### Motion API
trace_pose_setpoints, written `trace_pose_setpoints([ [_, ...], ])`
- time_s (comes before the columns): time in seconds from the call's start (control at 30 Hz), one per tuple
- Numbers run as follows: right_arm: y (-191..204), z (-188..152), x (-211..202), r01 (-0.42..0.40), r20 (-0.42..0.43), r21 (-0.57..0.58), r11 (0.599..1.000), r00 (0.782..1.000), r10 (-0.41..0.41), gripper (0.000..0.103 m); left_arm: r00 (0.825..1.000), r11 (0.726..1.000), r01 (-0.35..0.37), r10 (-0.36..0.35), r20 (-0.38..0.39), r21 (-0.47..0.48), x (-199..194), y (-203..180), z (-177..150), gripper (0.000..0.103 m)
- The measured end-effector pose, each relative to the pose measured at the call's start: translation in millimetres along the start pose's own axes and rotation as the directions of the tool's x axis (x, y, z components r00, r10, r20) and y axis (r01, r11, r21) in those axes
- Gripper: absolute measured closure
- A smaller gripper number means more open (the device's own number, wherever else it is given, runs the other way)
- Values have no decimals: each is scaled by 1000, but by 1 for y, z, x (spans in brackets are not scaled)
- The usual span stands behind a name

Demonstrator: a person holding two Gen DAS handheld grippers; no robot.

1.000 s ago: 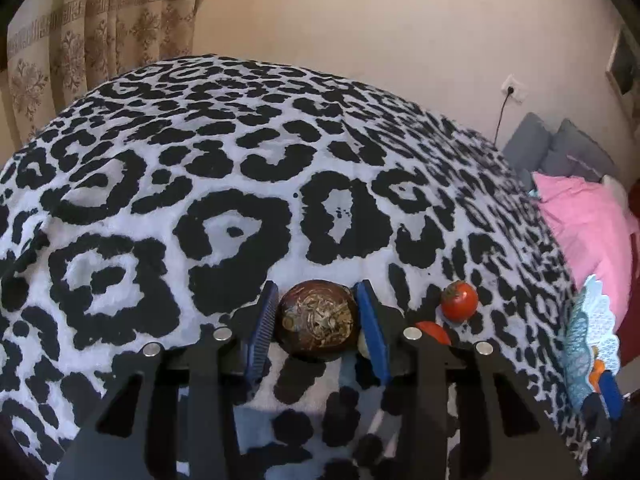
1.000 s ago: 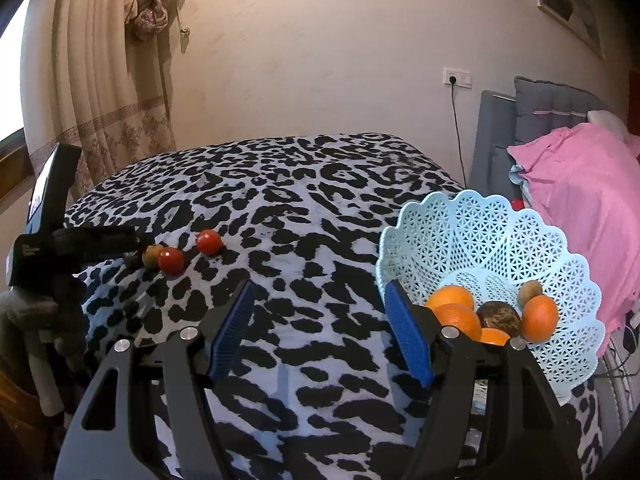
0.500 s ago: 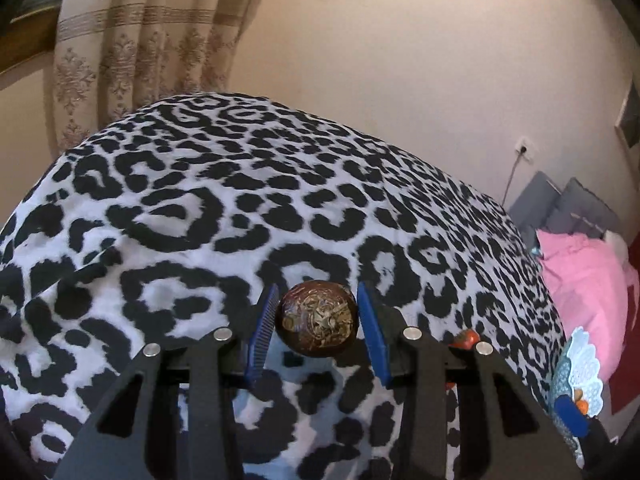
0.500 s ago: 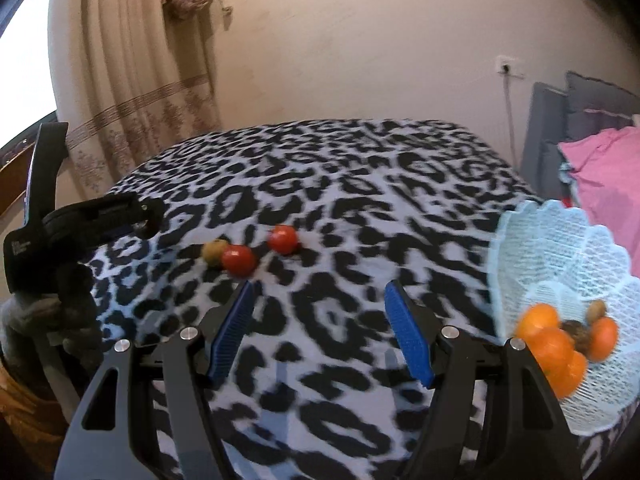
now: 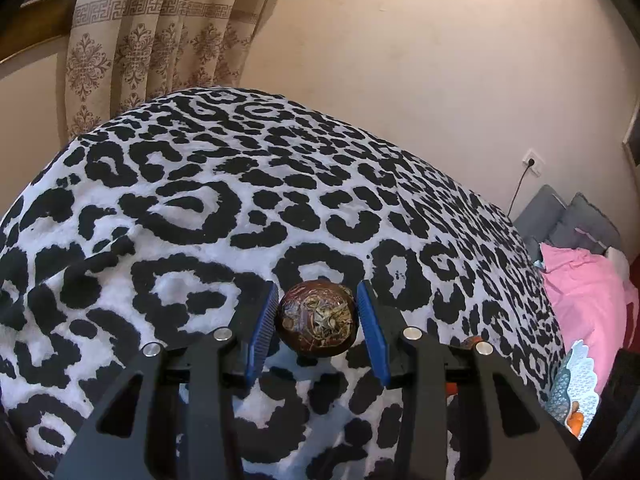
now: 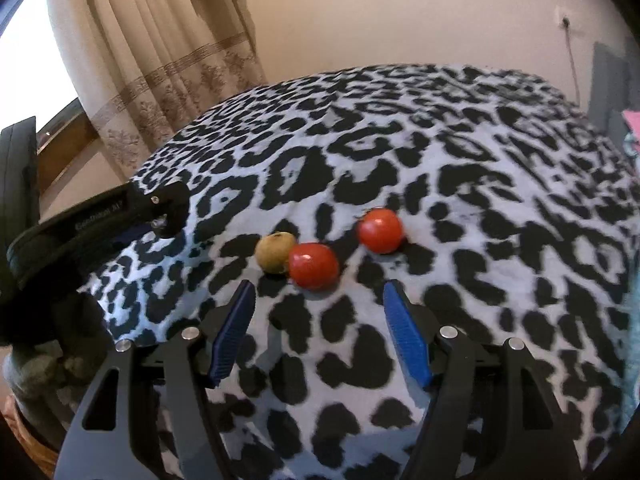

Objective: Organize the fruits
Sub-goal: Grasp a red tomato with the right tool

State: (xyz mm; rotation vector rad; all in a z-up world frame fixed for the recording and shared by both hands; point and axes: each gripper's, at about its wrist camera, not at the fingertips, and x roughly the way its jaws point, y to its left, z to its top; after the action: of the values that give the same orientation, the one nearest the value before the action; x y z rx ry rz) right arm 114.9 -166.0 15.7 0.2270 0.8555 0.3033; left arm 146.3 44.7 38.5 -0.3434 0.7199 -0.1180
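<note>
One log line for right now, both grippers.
left gripper: shut on brown fruit, lifted | right gripper: open, empty, facing two tomatoes | basket: far right

My ribbed plastic pads (image 5: pixel 262 330) hold a rough brown fruit (image 5: pixel 316 320); the tomatoes (image 6: pixel 313 265) look glossy, the leopard cloth (image 6: pixel 460 200) perhaps fuzzy.

Open blanket (image 6: pixel 460 184) surrounds the tomatoes (image 6: pixel 314 266); left tool (image 6: pixel 120 216) flanks them.

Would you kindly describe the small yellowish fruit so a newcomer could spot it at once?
Look at the leopard-print blanket ahead of the right gripper. Three small round fruits lie there; the yellowish fruit is leftmost, touching a red tomato. It alone is dull tan, not glossy red.
</note>
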Motion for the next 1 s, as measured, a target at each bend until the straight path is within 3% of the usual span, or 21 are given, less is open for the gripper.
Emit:
trace_pose_setpoints([
  [0.2,1,8,12,-20,-15,3,1000,1000,20,42,1000,1000,3,-3,-1,1,0,-1,-1,62],
  [0.27,1,11,17,-23,-23,0,1000,999,23,52,1000,1000,2,-2,0,-2,0,-1,-1,62],
  [0.53,0,16,23,-39,-37,-7,999,999,38,69,1000,1000,6,-7,-6,-7,1,1,-2,62],
  [1.0,8,0,-8,8,0,-31,1000,1000,-8,70,1000,1000,21,-21,17,-8,-7,-2,-1,62],
])
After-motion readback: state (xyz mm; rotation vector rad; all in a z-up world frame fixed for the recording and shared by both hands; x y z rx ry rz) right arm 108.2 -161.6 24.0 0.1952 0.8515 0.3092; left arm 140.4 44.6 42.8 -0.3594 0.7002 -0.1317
